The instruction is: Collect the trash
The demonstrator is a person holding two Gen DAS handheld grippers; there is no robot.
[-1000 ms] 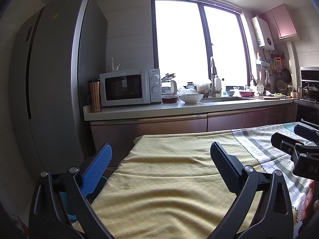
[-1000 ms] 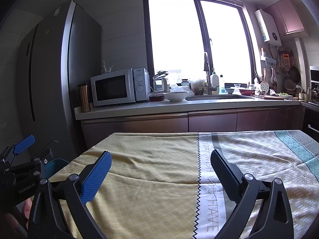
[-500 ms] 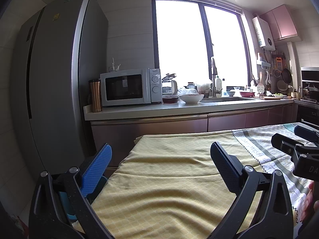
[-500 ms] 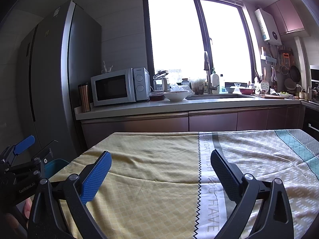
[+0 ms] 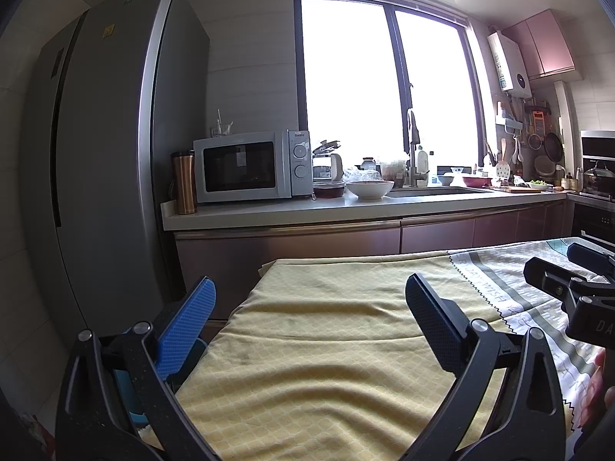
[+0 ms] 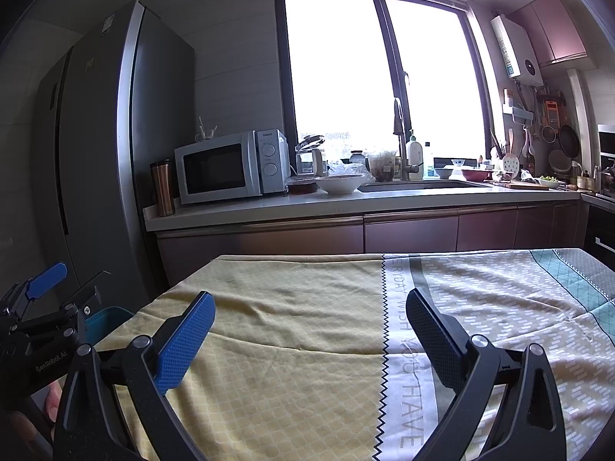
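No trash shows in either view. My left gripper [image 5: 307,288] is open over the yellow end of the tablecloth [image 5: 326,345], nothing between its fingers. My right gripper [image 6: 309,299] is open too, held above the cloth [image 6: 288,326] near its zigzag printed band. Each gripper shows in the other's view: the right one [image 5: 576,284] at the right edge, the left one [image 6: 42,307] at the left edge, held by a hand. A blue bin [image 6: 107,317] sits below the table's left edge, mostly hidden.
Beyond the table runs a kitchen counter [image 6: 346,201] with a microwave [image 6: 226,167], a white bowl [image 6: 340,183], a brown tumbler [image 6: 161,188] and a sink. A tall grey fridge [image 5: 107,153] stands at the left. A narrow floor gap separates table and cabinets.
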